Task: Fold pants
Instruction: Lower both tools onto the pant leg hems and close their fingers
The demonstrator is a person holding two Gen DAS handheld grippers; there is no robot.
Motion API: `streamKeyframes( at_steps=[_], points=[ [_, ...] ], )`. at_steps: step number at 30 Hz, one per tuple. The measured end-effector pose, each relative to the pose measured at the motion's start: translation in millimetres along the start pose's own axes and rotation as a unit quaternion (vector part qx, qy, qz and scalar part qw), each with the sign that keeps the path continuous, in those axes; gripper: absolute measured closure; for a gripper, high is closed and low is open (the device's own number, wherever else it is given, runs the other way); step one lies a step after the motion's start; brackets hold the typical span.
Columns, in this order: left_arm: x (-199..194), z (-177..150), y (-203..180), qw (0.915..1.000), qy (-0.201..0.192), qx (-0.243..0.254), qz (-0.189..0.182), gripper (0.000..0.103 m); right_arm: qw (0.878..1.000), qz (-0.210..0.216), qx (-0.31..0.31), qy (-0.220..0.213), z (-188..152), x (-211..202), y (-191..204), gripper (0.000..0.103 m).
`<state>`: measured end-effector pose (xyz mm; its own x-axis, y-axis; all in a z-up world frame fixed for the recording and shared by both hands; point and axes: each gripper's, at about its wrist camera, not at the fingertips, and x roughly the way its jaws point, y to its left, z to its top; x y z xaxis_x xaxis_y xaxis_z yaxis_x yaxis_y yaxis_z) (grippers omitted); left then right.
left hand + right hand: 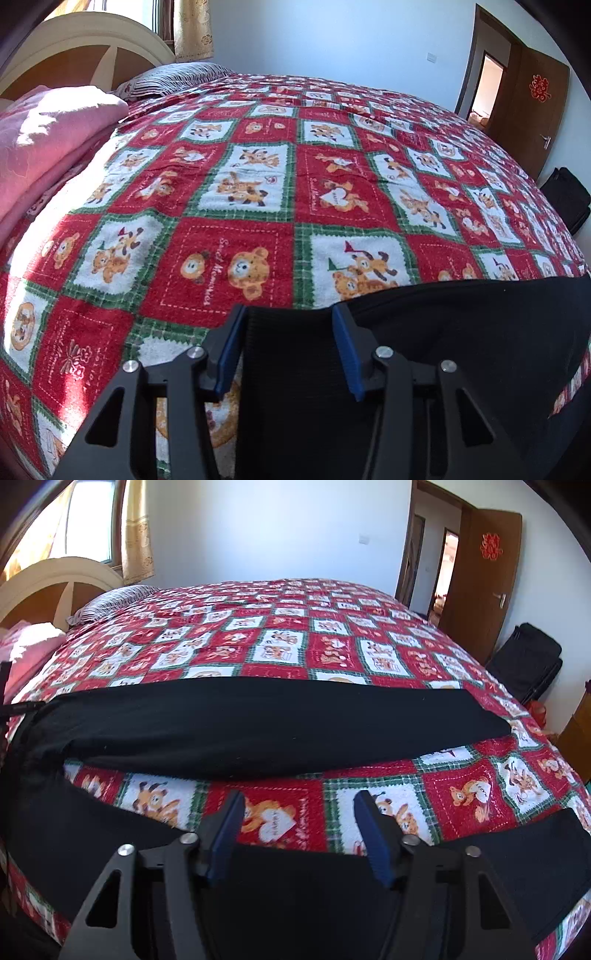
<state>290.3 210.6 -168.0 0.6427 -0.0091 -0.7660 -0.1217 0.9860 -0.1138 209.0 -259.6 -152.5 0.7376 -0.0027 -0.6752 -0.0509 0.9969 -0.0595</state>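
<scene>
Left gripper [290,349] and right gripper [299,834], half-open, straddle black pants [258,716], seemingly ungripped.

sunlit window [90,520], white walls [277,528], open wooden door [480,579]

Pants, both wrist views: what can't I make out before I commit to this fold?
- Left wrist view: the pants run off the bottom and right edges; the left hand-held gripper straddles the ribbed waistband, but pad contact is unclear.
- Right wrist view: the right hand-held gripper hides the near leg's edge; grip unclear.
- Right wrist view: the far leg's cuff detail is lost in flat black.
</scene>
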Motion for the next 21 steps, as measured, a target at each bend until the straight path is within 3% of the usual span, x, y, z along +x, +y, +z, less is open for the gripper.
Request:
streamKeyframes(
  at_steps=[6, 12, 15, 21],
  points=[
    [-0.9, 1.0, 4.5, 0.9997, -0.004, -0.009, -0.022, 0.054, 0.999, -0.031, 0.041, 0.007, 22.8, 10.2, -44.9, 0.045],
    [-4.4, 1.5, 8.5, 0.9991, -0.013, -0.015, -0.038, 0.063, 0.997, -0.051, 0.060, 0.012, 38.1, 17.2, -76.8, 0.046],
    [-4.8, 2.8, 13.6, 0.9984, -0.017, -0.020, -0.049, 0.068, 0.996, -0.059, 0.064, 0.014, 43.6, 22.3, -88.9, 0.057],
    [-1.1, 3.0, 15.2, 0.9978, -0.013, -0.023, -0.061, 0.068, 0.993, -0.074, 0.095, 0.022, 60.4, 31.1, -128.0, 0.057]
  ],
)
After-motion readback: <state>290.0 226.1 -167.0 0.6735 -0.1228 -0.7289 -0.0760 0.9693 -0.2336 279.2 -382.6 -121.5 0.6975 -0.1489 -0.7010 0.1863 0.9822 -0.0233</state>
